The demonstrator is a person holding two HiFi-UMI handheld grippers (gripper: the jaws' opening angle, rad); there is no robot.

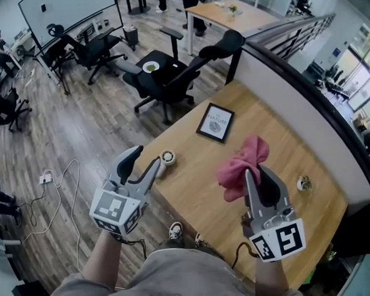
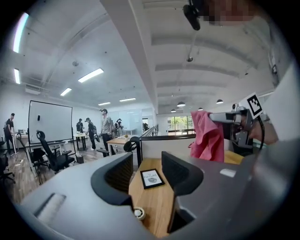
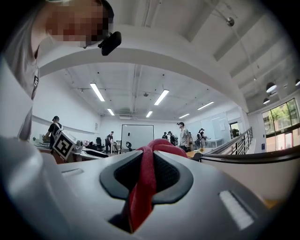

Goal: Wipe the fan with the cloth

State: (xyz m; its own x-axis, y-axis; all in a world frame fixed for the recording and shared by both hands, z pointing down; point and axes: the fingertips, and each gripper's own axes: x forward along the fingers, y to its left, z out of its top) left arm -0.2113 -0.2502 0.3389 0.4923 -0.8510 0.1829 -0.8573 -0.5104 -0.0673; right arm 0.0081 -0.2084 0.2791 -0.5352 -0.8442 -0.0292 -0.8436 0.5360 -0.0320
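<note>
My right gripper (image 1: 256, 172) is shut on a pink cloth (image 1: 239, 166), which bunches up above its jaws over the wooden table (image 1: 200, 193). In the right gripper view a fold of the cloth (image 3: 144, 187) is pinched between the two pads. The left gripper view shows the same cloth (image 2: 208, 138) hanging at the right. My left gripper (image 1: 145, 158) is open and empty, held up beside the table's left edge. A small round white object (image 1: 167, 157), possibly the fan, lies on the table just beyond the left gripper's jaws; it also shows low between them (image 2: 138, 213).
A framed picture (image 1: 214, 122) lies flat on the table's far part. A small ornament (image 1: 304, 182) sits near the right side. A dark-topped partition (image 1: 294, 87) borders the table. A black office chair (image 1: 168, 73) stands beyond it, and cables (image 1: 56, 183) trail on the floor.
</note>
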